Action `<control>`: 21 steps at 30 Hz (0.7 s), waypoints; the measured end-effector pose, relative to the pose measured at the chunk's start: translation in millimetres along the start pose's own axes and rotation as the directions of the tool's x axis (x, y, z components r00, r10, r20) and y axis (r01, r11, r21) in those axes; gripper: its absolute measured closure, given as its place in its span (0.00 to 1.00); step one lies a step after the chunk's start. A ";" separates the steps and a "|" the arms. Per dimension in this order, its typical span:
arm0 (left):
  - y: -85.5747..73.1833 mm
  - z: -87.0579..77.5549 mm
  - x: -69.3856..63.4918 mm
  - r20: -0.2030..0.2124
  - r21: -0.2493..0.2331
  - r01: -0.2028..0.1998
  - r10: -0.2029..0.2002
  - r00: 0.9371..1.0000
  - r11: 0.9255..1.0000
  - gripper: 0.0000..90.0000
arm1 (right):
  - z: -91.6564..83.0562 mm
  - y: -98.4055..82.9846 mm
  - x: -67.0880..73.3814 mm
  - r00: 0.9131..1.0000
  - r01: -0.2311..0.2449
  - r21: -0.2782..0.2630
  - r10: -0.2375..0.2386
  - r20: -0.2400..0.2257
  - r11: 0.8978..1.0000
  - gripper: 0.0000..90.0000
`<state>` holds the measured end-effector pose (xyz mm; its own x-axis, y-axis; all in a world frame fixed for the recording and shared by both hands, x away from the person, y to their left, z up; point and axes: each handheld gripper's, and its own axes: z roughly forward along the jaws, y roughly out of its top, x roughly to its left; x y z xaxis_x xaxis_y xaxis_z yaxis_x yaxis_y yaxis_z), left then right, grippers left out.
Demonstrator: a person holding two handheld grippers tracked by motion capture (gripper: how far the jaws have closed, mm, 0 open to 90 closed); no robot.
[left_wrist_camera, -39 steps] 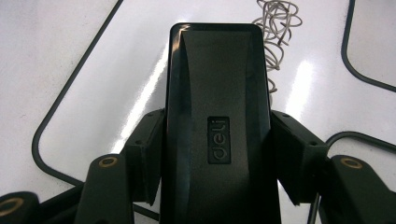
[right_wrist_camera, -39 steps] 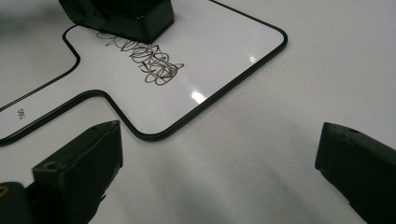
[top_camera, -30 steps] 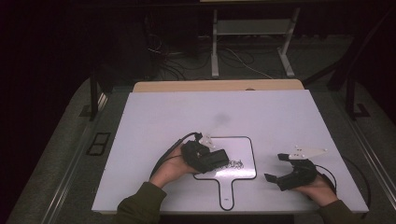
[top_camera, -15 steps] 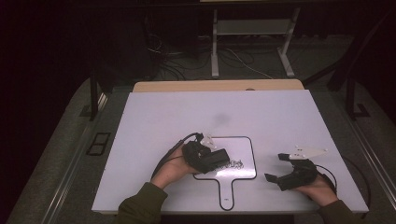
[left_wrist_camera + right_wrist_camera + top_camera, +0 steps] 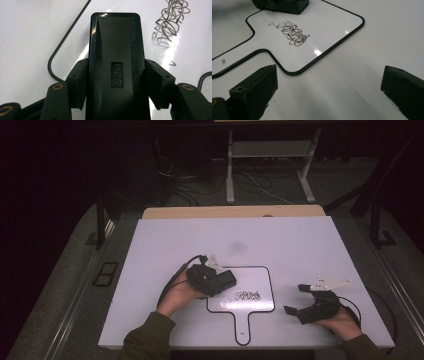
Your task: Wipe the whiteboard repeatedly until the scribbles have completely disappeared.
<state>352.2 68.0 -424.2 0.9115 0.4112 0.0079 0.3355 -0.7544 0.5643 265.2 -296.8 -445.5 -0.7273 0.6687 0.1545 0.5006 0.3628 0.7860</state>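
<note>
Left gripper (image 5: 222, 281), clamped on your eraser (image 5: 116, 67), sits at nine o'clock of the scribble (image 5: 247, 295). Right gripper (image 5: 300, 301) rests unclenched. Whiteboard (image 5: 265, 275) wiping remains, by appearance.

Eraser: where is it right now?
High view: the eraser sits clamped in the left hand-held gripper on the paddle-shaped whiteboard's left part, just left of the scribble.
</note>
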 end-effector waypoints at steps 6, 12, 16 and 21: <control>2.9 0.5 -10.1 0.025 0.017 -0.036 0.035 0.999 0.999 0.44 | 0.5 0.1 0.1 1.000 0.001 0.003 -0.001 0.001 1.000 0.00; 5.2 1.5 -25.2 0.039 0.025 -0.083 0.082 0.996 0.996 0.44 | 0.4 0.1 0.3 1.000 0.000 0.003 0.000 0.002 1.000 0.00; 5.4 1.5 -35.0 0.058 0.026 -0.096 0.094 0.994 0.995 0.44 | 0.1 0.0 0.1 1.000 0.000 0.001 0.000 0.002 1.000 0.00; 7.5 2.1 -34.0 0.049 0.035 -0.100 0.098 0.994 0.994 0.44 | 0.0 0.0 0.0 1.000 0.000 0.000 0.000 0.003 1.000 0.00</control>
<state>324.2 47.3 -422.0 0.9506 0.3096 0.0224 0.2510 -0.8091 0.5313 265.2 -296.8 -445.5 -0.7261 0.6704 0.1527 0.5004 0.3630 0.7860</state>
